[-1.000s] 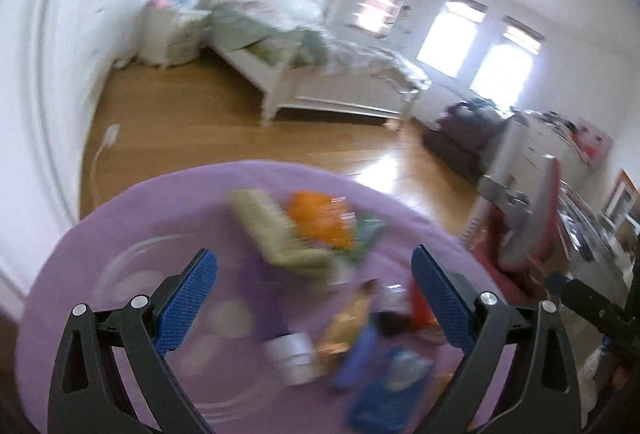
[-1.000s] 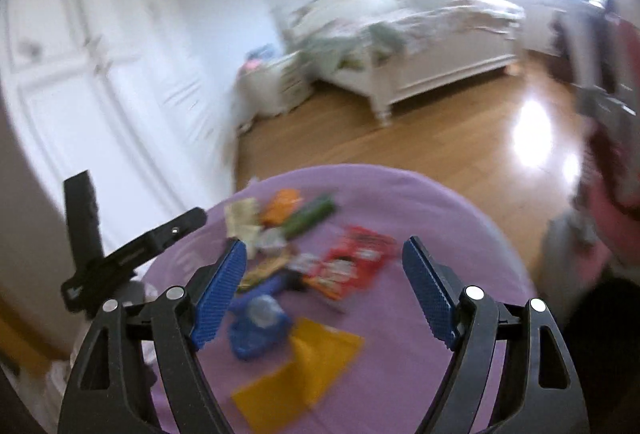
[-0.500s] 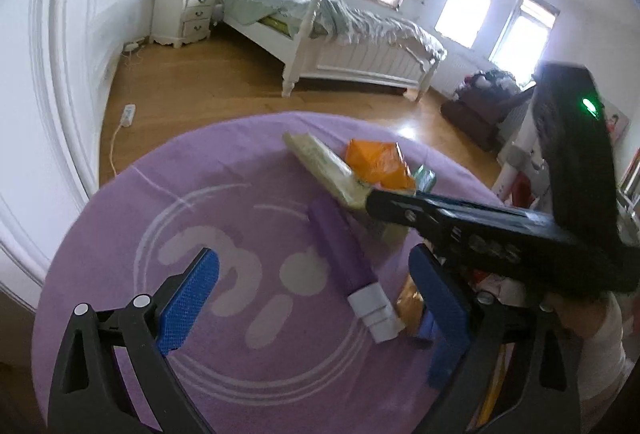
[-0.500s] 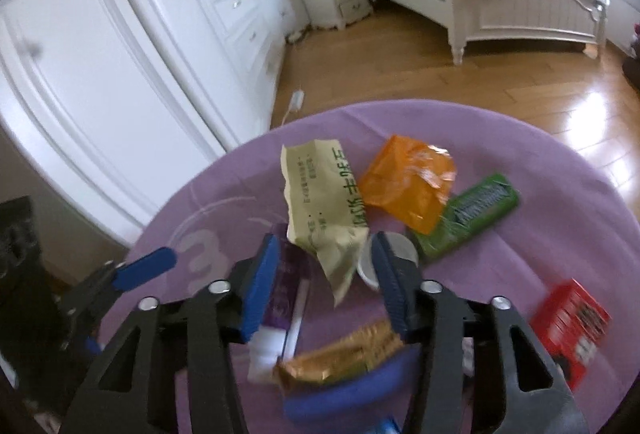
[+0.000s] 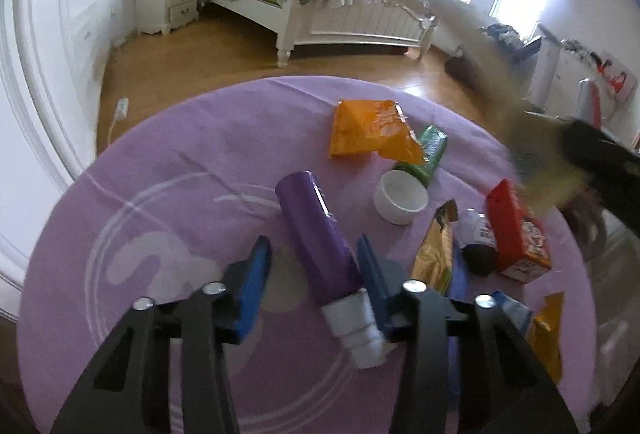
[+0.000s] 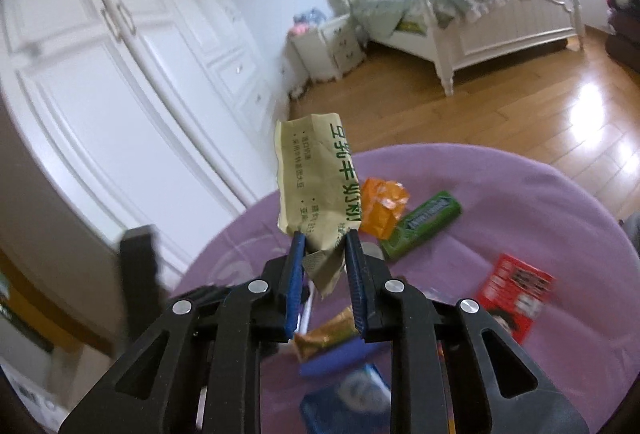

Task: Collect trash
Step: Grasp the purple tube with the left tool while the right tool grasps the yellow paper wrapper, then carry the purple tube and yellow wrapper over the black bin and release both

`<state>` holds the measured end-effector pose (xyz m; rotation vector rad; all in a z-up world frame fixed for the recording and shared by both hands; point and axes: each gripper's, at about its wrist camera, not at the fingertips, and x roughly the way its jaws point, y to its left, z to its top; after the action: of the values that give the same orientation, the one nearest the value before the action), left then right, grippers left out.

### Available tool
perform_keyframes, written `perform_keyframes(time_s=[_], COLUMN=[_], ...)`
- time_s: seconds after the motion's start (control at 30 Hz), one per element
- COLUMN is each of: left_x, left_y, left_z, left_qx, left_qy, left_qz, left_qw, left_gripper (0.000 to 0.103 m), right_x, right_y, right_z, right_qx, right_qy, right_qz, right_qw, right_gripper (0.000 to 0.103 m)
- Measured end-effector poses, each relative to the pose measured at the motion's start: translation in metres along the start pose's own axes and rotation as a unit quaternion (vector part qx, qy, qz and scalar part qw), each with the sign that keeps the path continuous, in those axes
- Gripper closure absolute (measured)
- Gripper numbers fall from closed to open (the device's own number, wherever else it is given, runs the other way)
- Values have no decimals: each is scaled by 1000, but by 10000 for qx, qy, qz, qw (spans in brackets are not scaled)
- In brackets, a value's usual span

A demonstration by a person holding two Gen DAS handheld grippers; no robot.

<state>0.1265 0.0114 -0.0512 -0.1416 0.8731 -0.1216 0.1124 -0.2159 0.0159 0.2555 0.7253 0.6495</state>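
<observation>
Trash lies on a round purple table. My left gripper straddles a purple tube with a white cap; its jaws stand partly closed, the right pad touching the tube and a gap on the left. My right gripper is shut on a beige wrapper with green print and holds it above the table; it shows blurred at the right of the left wrist view. An orange bag, a green gum pack, a white cup, a red box and a gold wrapper lie around.
A blue packet and a yellow wrapper lie near the table's front edge. White wardrobe doors stand on the left. A bed and a nightstand stand beyond on the wooden floor.
My right gripper closed on the beige wrapper and lifted it off the table. My left gripper narrowed from wide open and moved in around the purple tube.
</observation>
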Motion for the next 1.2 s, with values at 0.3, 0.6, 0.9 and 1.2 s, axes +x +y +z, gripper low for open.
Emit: perform_keyframes(time_s=[0.3,0.6,0.9,1.2], left_x=[-32,-100,-104,-79], left_y=[9,-80,-201,-299], left_z=[-12,-12,-22,-44], left_qx=[-151,569,1442,1815], left_qy=[-408,-1194,-1273,-899], left_qz=[-382,-1352,-2396,-3189], left_qw=[9983,9820,9516,9259], left_gripper=[78,78,78,78], right_x=[-72,-140,-254,-327], right_y=[-20,-50,-105,-168], right_z=[-36,-70,-109,-156], right_qx=[398,910,1406,1991], right_qy=[-439,-1035,-1802,-2133], right_qz=[-101,-363,-1218,-1906], right_qw=[9982,9898,9659,9373], right_gripper=[82,82,81,81])
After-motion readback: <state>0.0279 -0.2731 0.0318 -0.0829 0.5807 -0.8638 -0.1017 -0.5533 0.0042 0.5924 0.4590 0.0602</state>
